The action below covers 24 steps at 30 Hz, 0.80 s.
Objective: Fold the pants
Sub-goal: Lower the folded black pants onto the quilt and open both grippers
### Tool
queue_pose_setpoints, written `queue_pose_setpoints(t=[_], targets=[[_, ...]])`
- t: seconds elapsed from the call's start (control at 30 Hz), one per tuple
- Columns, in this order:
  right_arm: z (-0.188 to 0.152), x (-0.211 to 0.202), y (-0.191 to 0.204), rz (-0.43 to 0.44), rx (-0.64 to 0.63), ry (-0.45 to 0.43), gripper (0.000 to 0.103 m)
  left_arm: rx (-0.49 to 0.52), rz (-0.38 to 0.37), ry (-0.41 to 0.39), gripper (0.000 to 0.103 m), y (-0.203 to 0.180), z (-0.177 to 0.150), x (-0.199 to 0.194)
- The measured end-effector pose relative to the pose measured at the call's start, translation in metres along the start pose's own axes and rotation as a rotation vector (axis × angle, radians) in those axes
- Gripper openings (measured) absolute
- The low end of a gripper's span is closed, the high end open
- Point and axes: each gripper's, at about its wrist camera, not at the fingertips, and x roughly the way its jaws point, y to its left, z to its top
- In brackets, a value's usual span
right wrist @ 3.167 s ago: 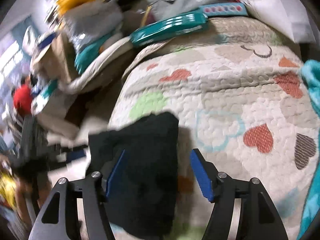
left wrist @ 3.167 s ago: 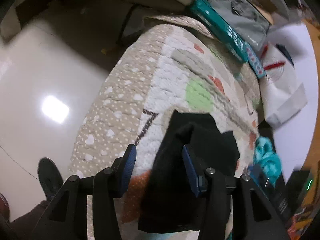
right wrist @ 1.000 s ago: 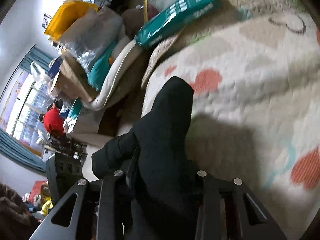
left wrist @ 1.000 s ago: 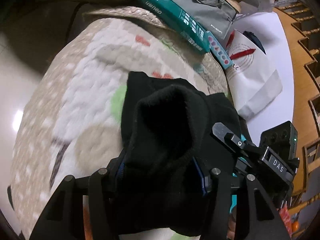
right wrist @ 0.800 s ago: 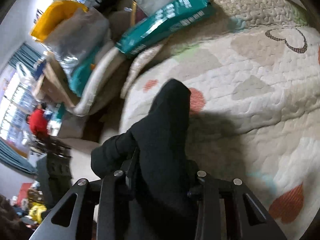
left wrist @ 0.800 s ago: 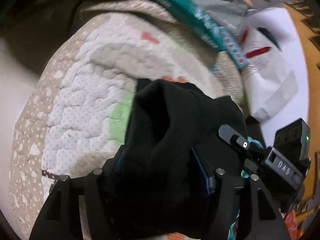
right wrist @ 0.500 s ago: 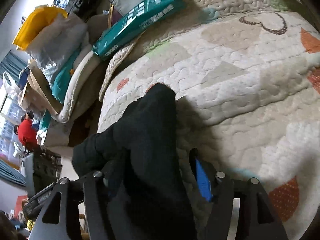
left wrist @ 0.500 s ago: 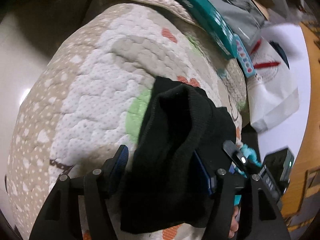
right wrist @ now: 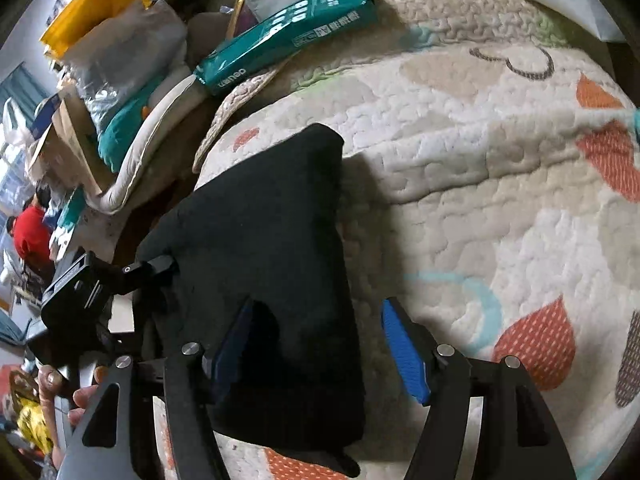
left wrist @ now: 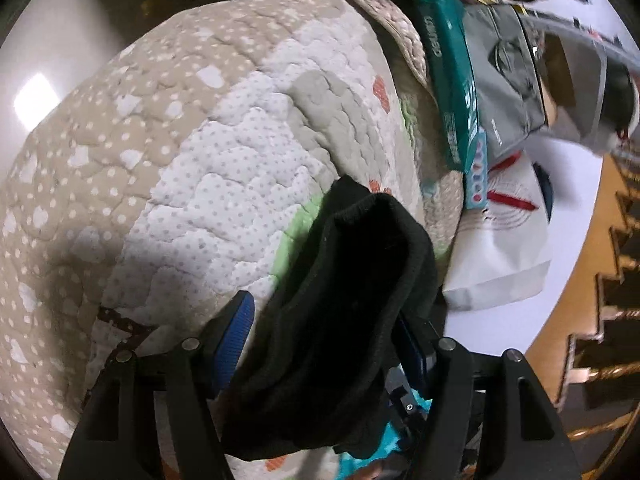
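Observation:
The black pants (right wrist: 276, 264) lie folded in a thick bundle on the quilted bedspread (right wrist: 480, 208). My right gripper (right wrist: 320, 352) is open, its fingers on either side of the bundle's near right part, resting over it. In the left wrist view the pants (left wrist: 348, 312) bulge up between the fingers of my left gripper (left wrist: 324, 332), which is open wide with the left blue pad clear of the cloth. The right pad is half hidden behind the cloth. The left gripper's body (right wrist: 80, 292) shows at the pants' left edge in the right wrist view.
A teal package (right wrist: 288, 36) and a grey bag (left wrist: 508, 72) lie at the bed's far edge. A white paper bag (left wrist: 500, 248) stands beside the bed. Cluttered boxes and cushions (right wrist: 120, 92) lie to the left. The bedspread (left wrist: 180, 160) drops off to the floor at left.
Both grippers were shut on the lifted pants a second ago. They have opened, and the pants now rest lower and flatter on the bedspread.

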Motion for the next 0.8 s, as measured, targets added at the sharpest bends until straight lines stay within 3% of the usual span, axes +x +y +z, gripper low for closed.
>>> queue_pose_setpoints(t=[0.17, 0.33, 0.43, 0.6, 0.8], targets=[[-0.002, -0.018, 0.011, -0.019, -0.04, -0.021, 0.072, 0.009, 0.046, -0.077, 0.067, -0.004, 0.004, -0.019], [-0.015, -0.034, 0.018, -0.083, -0.114, -0.031, 0.074, 0.145, 0.306, -0.181, 0.067, -0.014, 0.004, -0.028], [-0.025, -0.034, 0.016, -0.096, -0.101, -0.015, 0.075, 0.221, 0.385, -0.186, 0.067, -0.02, -0.001, -0.023], [-0.037, -0.062, 0.019, -0.107, -0.108, -0.05, 0.075, 0.329, 0.416, -0.258, 0.067, -0.042, -0.015, -0.042], [-0.065, -0.104, 0.017, -0.128, -0.15, -0.11, 0.078, 0.469, 0.446, -0.328, 0.067, -0.05, -0.064, -0.077]])
